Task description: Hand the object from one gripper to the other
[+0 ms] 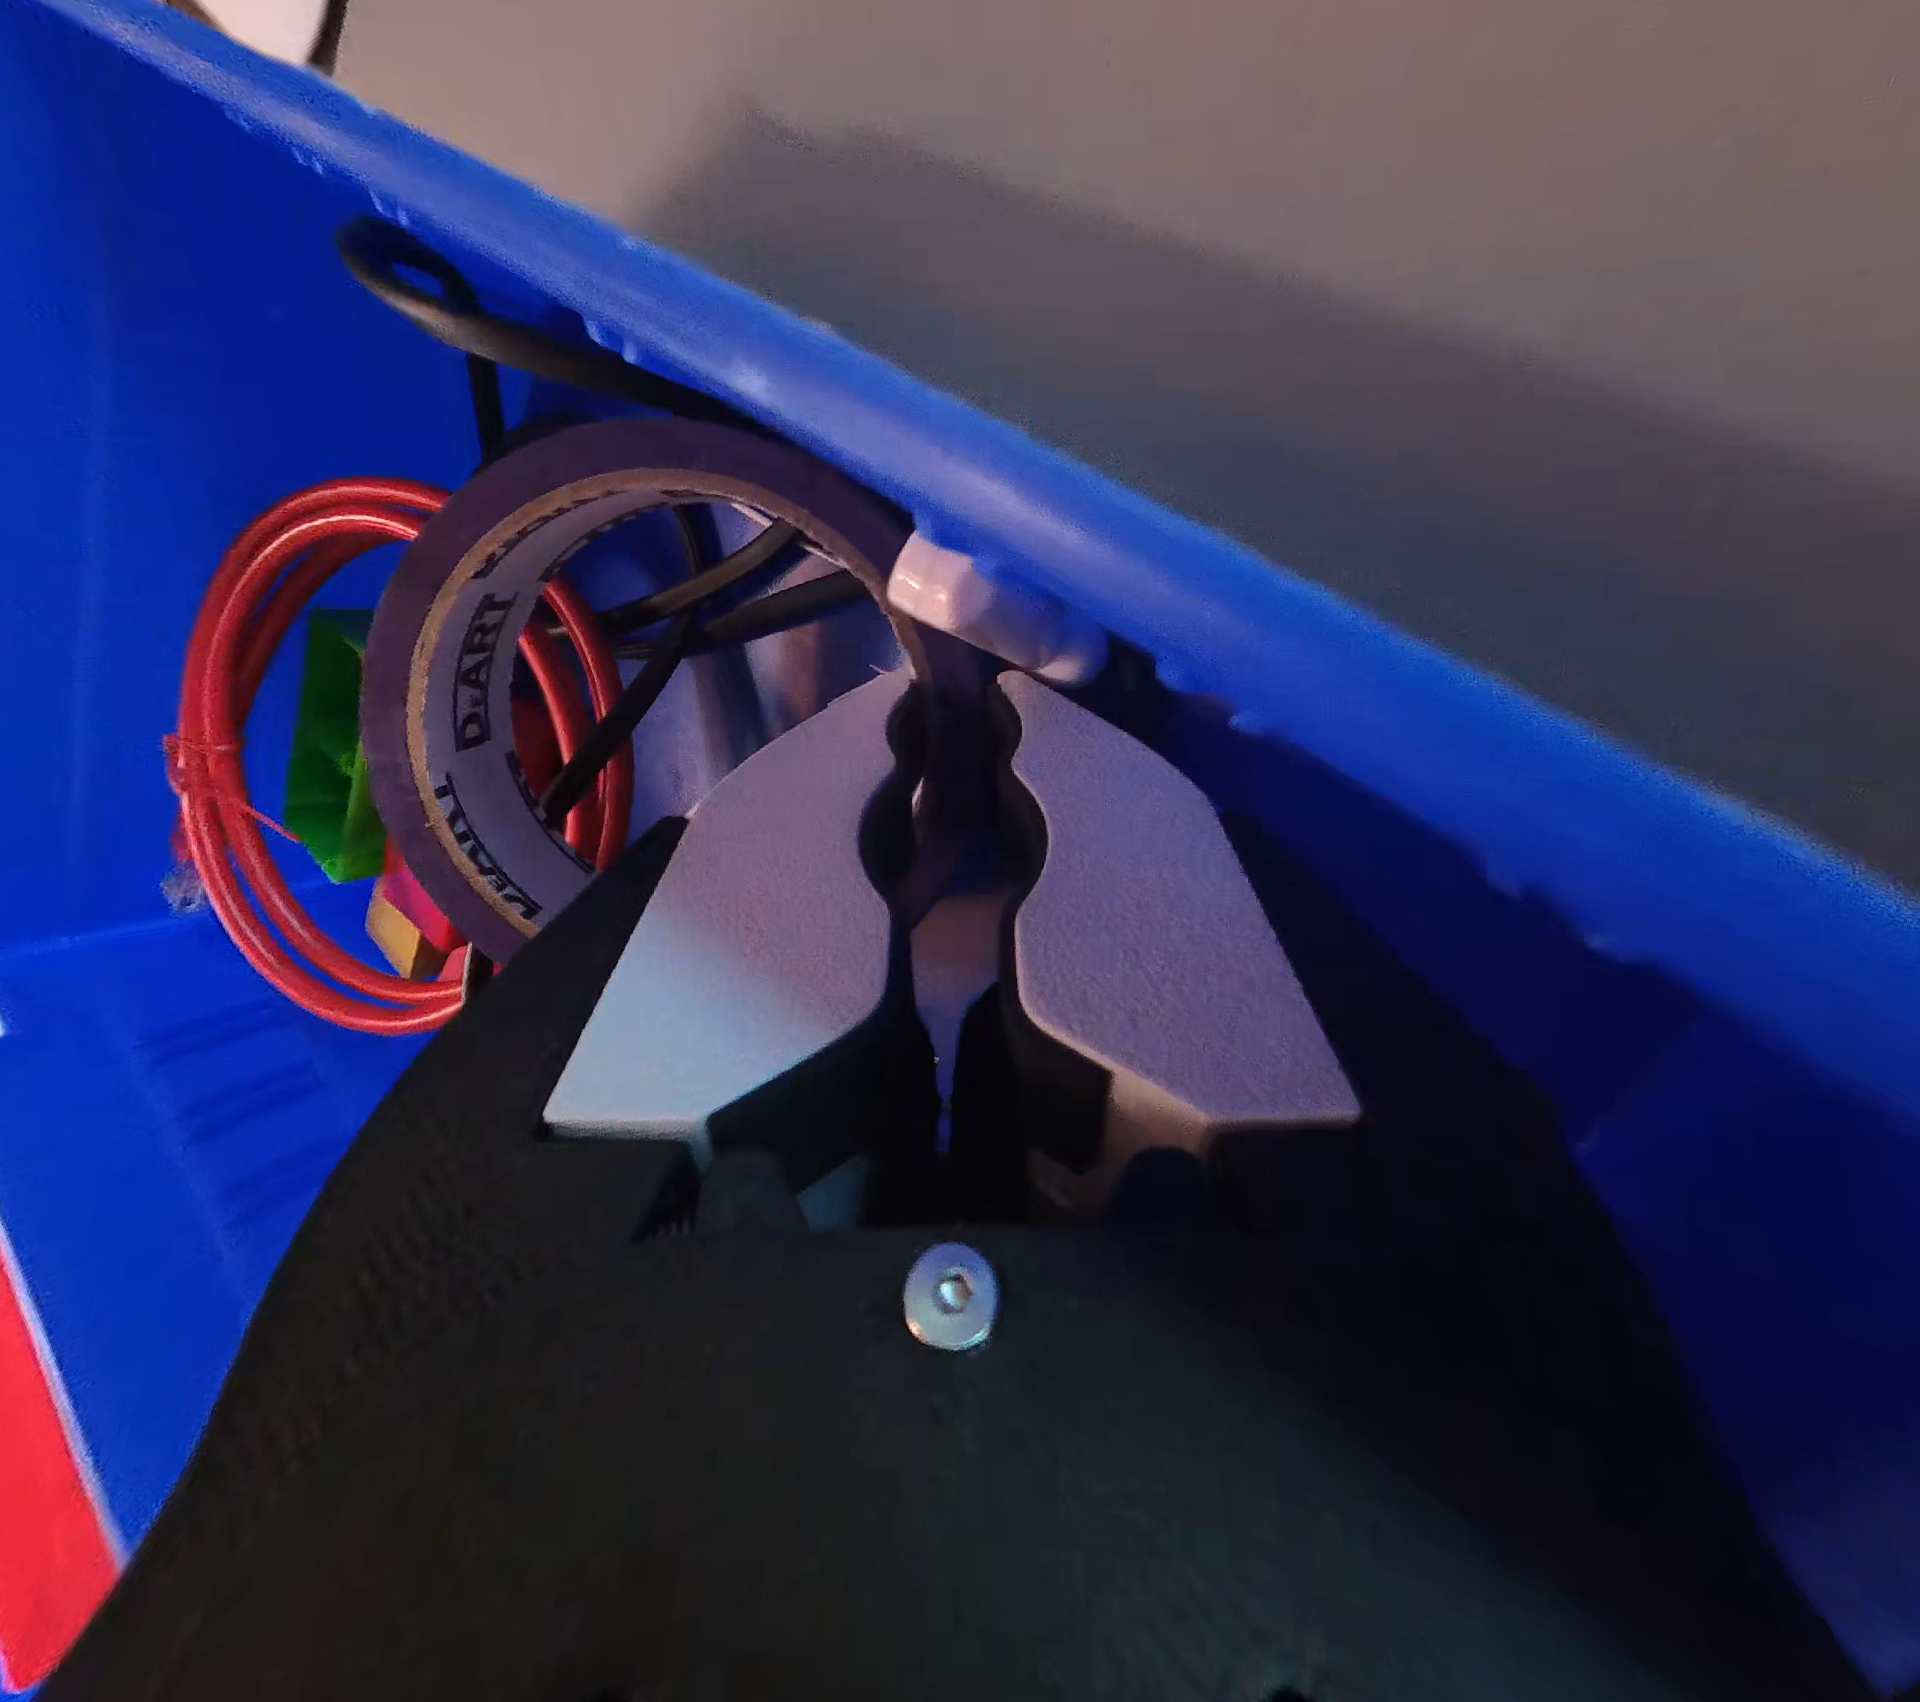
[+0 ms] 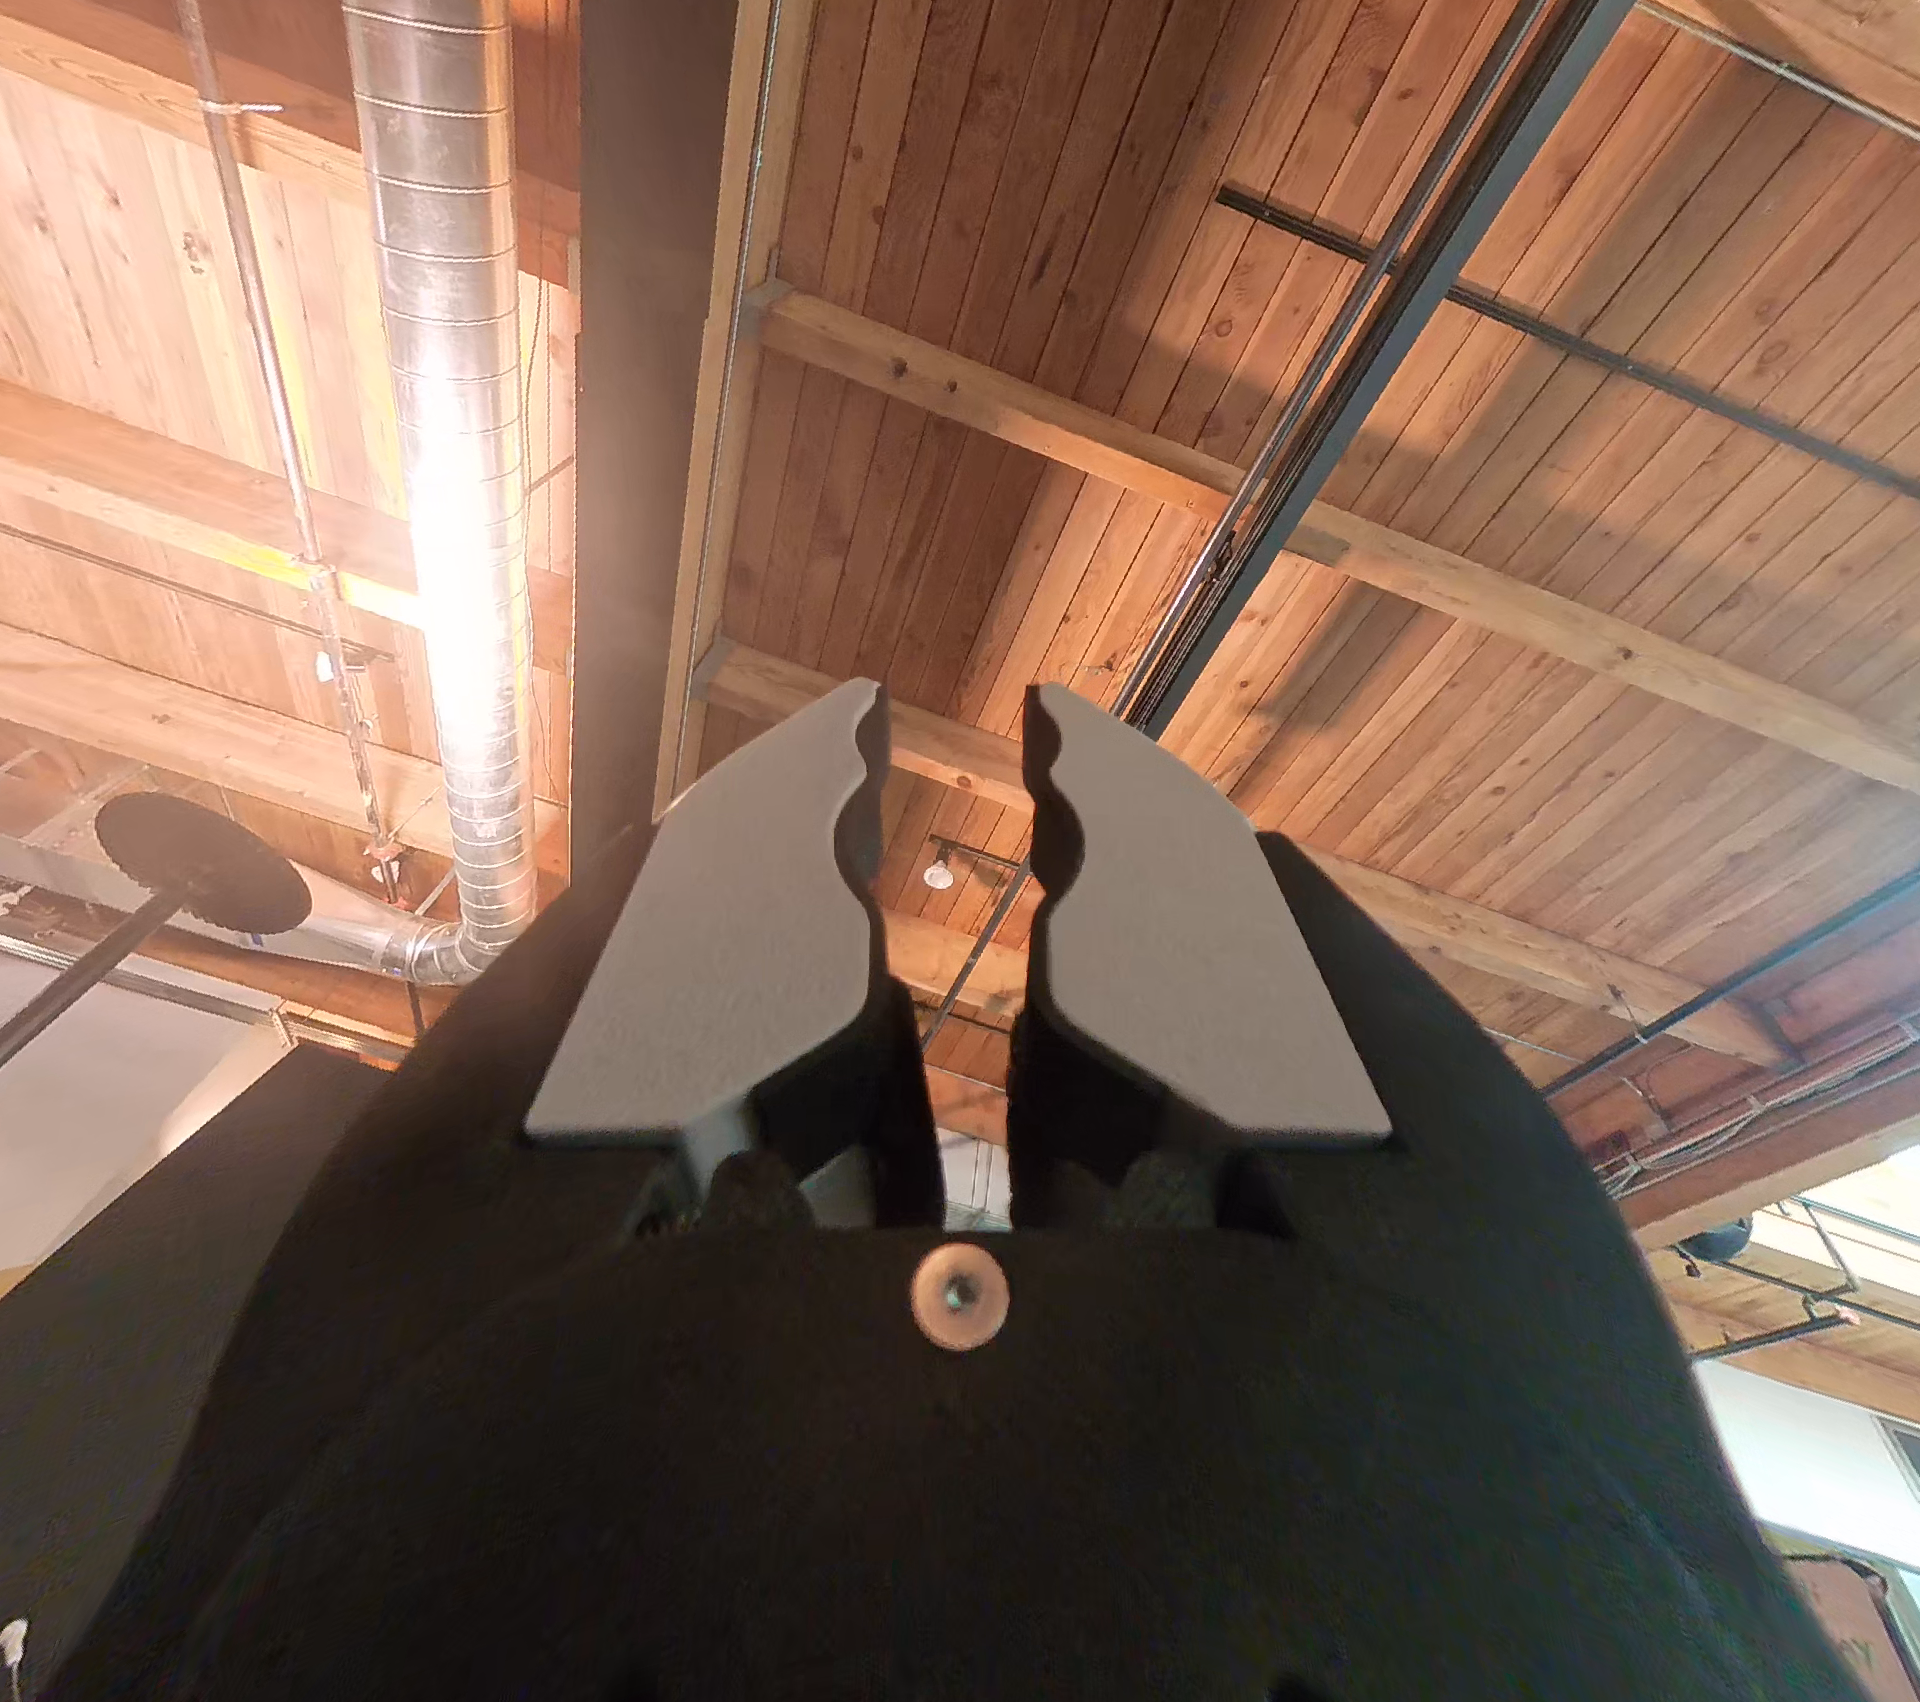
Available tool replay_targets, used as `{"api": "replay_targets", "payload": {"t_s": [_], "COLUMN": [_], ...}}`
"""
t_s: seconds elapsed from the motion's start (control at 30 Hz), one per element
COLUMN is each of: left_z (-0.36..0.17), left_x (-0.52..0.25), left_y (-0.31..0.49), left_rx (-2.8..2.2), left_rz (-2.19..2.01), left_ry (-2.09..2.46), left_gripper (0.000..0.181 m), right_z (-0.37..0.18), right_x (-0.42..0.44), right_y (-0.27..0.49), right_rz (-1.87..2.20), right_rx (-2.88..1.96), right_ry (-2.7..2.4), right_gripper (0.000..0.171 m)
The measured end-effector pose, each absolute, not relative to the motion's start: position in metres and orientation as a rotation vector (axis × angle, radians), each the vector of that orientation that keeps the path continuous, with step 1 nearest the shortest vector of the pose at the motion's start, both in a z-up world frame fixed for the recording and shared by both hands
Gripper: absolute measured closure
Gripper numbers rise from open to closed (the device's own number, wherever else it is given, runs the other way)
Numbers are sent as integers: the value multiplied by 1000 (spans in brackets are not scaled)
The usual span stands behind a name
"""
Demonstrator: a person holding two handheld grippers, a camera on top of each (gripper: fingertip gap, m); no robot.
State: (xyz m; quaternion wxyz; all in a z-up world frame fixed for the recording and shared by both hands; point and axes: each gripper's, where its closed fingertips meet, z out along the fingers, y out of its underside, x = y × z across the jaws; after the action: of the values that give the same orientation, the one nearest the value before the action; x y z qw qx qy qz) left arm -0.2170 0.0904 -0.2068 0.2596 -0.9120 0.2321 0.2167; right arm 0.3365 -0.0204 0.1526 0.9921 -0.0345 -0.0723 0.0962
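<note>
Pinching the purple tape roll (image 1: 665, 676) by its wall in the left tongs (image 1: 951, 702), closed down to the thickness of that wall, with the roll standing on edge inside the blue bin (image 1: 1143, 551), just beside the bin's long rim. Judging the step in hand as lifting the roll clear: raising it straight up and away from the rim, keeping the squeeze firm since only a narrow band is caught in the notches, and watching the black wires (image 1: 644, 644) threading through the roll's hole, likely to drag along. Lying behind the roll, deeper in the bin: a red wire coil (image 1: 249, 759), a green piece (image 1: 332, 748), and a small white plastic part (image 1: 987, 608) against the rim. Spreading beyond the rim, a plain grey tabletop (image 1: 1247, 94). Waiting empty and parted by a moderate gap, the right tongs (image 2: 954, 702), pointing upward, well away from the roll, needing to turn down before receiving. Showing above them: a plank ceiling (image 2: 1351, 250), a silver duct (image 2: 447, 302), and a dark rail (image 2: 1455, 218).
</note>
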Motion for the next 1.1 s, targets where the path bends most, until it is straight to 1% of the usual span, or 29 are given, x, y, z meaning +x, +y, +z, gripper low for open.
{"api": "replay_targets", "payload": {"t_s": [0.1, 0.17, 0.33, 0.47, 0.6, 0.73, 0.87, 0.9, 0.93, 0.97, 1.03, 1.1], "left_z": [-206, -198, -154, -100, -25, 35, 63, 65, 65, 62, 50, 37], "left_x": [-206, -210, -230, -222, -166, -99, -36, -20, -5, 8, 32, 49], "left_y": [90, 86, 81, 76, 49, -2, -49, -60, -69, -78, -89, -95], "left_rx": [-2466, -2461, -2305, -2041, -1647, -1298, -1087, -1049, -1007, -965, -911, -898], "left_rz": [583, 553, 490, 338, -76, -442, -663, -688, -690, -675, -639, -615], "left_ry": [673, 626, 434, 330, 310, 402, 574, 640, 711, 780, 913, 1011], "left_gripper": [171, 171, 171, 171, 171, 172, 172, 172, 171, 171, 171, 171], "right_z": [155, 156, 155, 155, 150, 137, 102, 89, 78, 71, 62, 55], "right_x": [336, 334, 323, 307, 269, 207, 129, 108, 91, 79, 62, 50], "right_y": [-16, -14, -11, -12, -3, 10, 0, -11, -29, -49, -78, -92], "right_rz": [221, 239, 246, 263, 399, 649, 1070, 1230, 1409, 1579, 1799, 1862], "right_rx": [-85, -92, -112, -126, -216, -407, -701, -797, -849, -860, -861, -870], "right_ry": [-149, -158, -174, -201, -328, -544, -832, -922, -1022, -1113, -1197, -1224], "right_gripper": [147, 147, 147, 148, 156, 157, 156, 153, 143, 137, 130, 133]}}
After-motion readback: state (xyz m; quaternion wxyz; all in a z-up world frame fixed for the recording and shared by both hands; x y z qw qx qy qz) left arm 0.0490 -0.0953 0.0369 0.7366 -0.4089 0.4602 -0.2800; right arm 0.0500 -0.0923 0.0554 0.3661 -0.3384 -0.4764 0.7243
